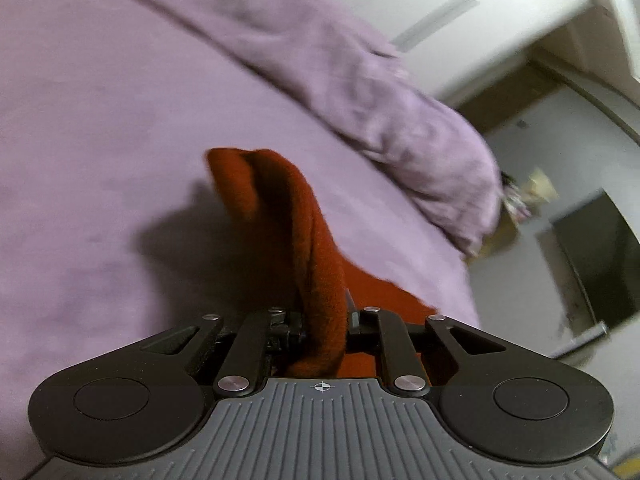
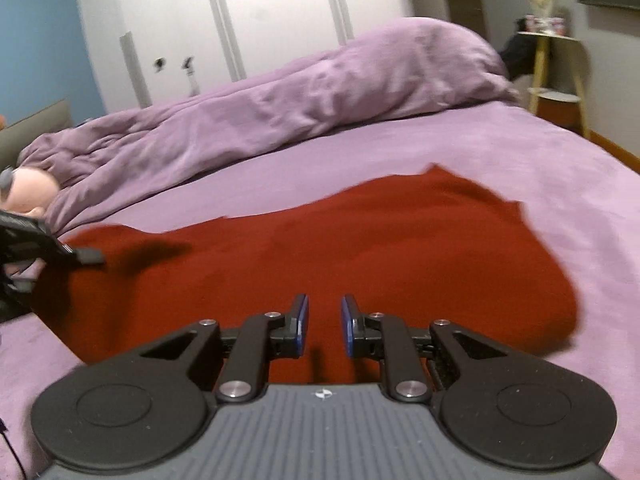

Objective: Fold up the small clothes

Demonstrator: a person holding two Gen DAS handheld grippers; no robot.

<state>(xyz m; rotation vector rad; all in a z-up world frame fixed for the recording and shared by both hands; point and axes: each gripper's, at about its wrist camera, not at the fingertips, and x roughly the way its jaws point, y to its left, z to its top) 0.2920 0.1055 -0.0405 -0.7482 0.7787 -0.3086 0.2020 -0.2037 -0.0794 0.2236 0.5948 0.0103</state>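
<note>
- where lilac sheet covers all, wide bed (image 2: 520,152) filling both views, slightly blurred.
- along the far side, a rumpled purple duvet (image 2: 304,84) heaped in a long ridge; beyond it, white wardrobe doors (image 2: 256,12).
- at the far right corner beside the bed, a small yellow side table (image 2: 556,76), well apart from the cloth.
- spread flat on the sheet just ahead of the right gripper, a dark red garment (image 2: 360,240), one edge lifted at the left.
- clamped on a bunched fold of that red garment (image 1: 316,264), left gripper (image 1: 325,324), jaws narrow, fold raised off the sheet and casting a shadow.
- poised above the garment's near edge, right gripper (image 2: 324,326), blue-edged pads (image 2: 349,326) a small gap apart, nothing between them.
</note>
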